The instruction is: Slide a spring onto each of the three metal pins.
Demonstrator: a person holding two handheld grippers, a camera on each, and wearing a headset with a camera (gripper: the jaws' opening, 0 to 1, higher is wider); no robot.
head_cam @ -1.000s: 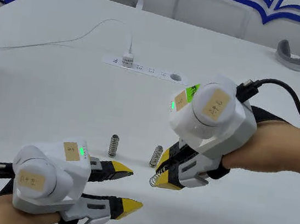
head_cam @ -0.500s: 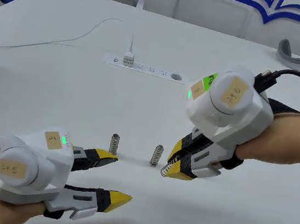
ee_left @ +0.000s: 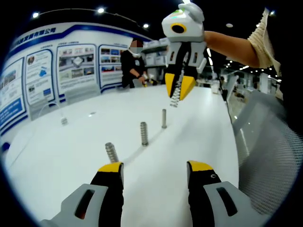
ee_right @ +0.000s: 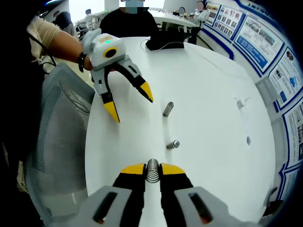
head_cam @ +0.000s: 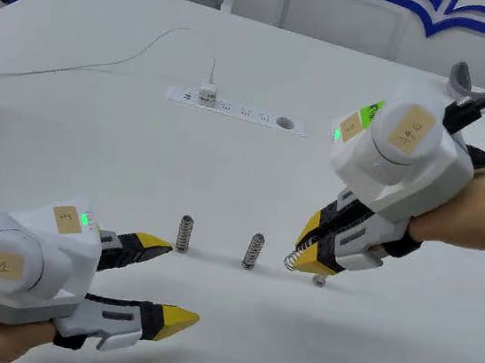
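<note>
Right gripper (head_cam: pixel 304 254), clamped on small coiled steel spring (head_cam: pixel 291 261), has shifted above bare short metal pin (head_cam: pixel 320 280), last of 3. Left gripper (head_cam: pixel 162 280): jaws apart.

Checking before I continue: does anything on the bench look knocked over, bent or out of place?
Nothing stands out. One spring and its neighbour stand on pins; the third pin is bare, with the right tool holding the last spring near it.

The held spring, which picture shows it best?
The left gripper view: the spring hangs side-on, coils clear, from the right hand-held gripper. The right gripper view shows its end; the head view shows a bit.
</note>
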